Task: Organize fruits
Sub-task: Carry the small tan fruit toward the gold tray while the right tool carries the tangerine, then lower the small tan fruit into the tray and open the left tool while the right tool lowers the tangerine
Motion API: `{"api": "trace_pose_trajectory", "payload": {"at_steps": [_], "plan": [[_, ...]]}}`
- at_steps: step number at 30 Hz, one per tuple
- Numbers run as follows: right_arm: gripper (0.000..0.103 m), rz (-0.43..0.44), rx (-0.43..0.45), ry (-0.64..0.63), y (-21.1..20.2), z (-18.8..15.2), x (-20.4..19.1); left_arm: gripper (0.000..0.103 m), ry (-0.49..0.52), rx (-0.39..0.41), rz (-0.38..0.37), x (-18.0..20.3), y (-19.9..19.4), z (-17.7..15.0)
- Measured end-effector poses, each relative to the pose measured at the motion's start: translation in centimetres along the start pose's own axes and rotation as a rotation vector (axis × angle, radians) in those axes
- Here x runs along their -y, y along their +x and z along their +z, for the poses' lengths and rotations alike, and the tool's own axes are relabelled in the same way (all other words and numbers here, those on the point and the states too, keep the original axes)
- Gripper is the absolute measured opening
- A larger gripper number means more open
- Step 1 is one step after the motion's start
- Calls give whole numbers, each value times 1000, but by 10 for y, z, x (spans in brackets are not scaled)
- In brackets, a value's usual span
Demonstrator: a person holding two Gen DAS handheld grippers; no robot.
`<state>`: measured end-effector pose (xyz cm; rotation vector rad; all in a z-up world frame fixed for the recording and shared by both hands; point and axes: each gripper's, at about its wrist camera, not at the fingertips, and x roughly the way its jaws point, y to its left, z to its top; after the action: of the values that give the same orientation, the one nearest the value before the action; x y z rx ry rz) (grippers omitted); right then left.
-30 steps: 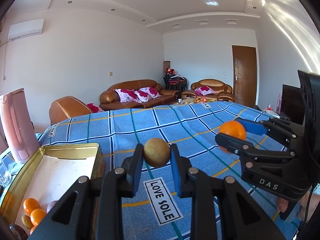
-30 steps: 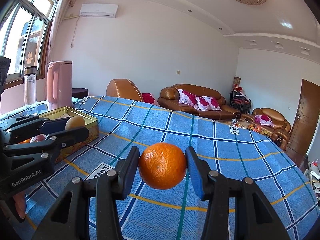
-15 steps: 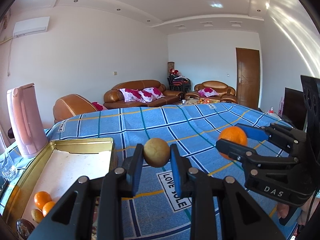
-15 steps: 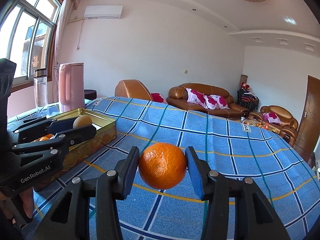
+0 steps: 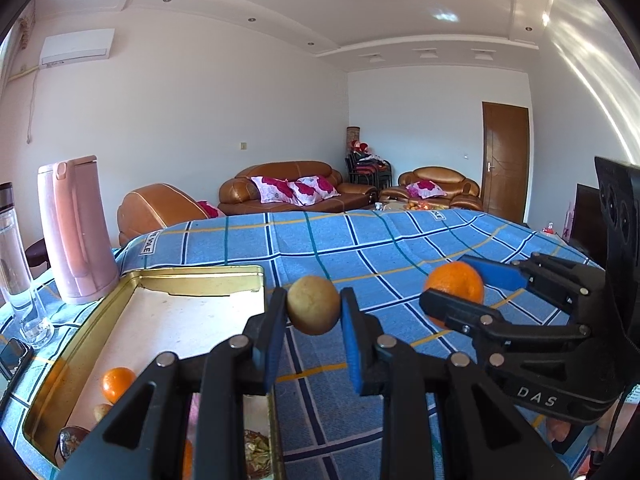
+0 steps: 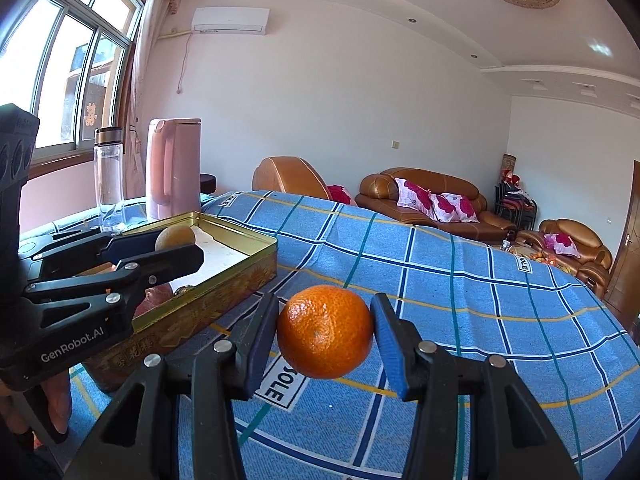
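Observation:
My left gripper [image 5: 313, 312] is shut on a small tan round fruit [image 5: 313, 310] and holds it in the air near the right rim of a gold tin tray [image 5: 192, 276]. The tray holds an orange [image 5: 117, 383] and other small fruits at its near end. My right gripper [image 6: 325, 338] is shut on an orange [image 6: 325, 337] above the blue checked cloth, right of the tray [image 6: 224, 280]. Each gripper shows in the other's view: the right one [image 5: 454, 292] with its orange, the left one [image 6: 176, 246] with the tan fruit [image 6: 175, 237].
A pink kettle [image 5: 76, 232] and a clear bottle [image 5: 18, 264] stand left of the tray; a phone [image 5: 12, 356] lies by the bottle. The blue checked cloth [image 5: 360, 248] covers the table. Brown sofas stand behind it.
Both grippers have moved left toward the tray with their fruits held. The tray now sits closer and more of its inside shows.

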<state>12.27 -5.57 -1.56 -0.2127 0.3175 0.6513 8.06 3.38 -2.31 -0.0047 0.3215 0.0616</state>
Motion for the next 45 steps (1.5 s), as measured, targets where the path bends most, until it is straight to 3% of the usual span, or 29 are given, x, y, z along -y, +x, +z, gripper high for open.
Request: {"api": "trace_pose_trajectory", "payload": {"at_steps": [22, 45], "plan": [[50, 102, 6, -49, 0, 11, -45, 28, -33, -8, 80, -43, -27, -6], [50, 217, 12, -154, 16, 31, -117, 28, -102, -25, 187, -108, -46, -18]]}}
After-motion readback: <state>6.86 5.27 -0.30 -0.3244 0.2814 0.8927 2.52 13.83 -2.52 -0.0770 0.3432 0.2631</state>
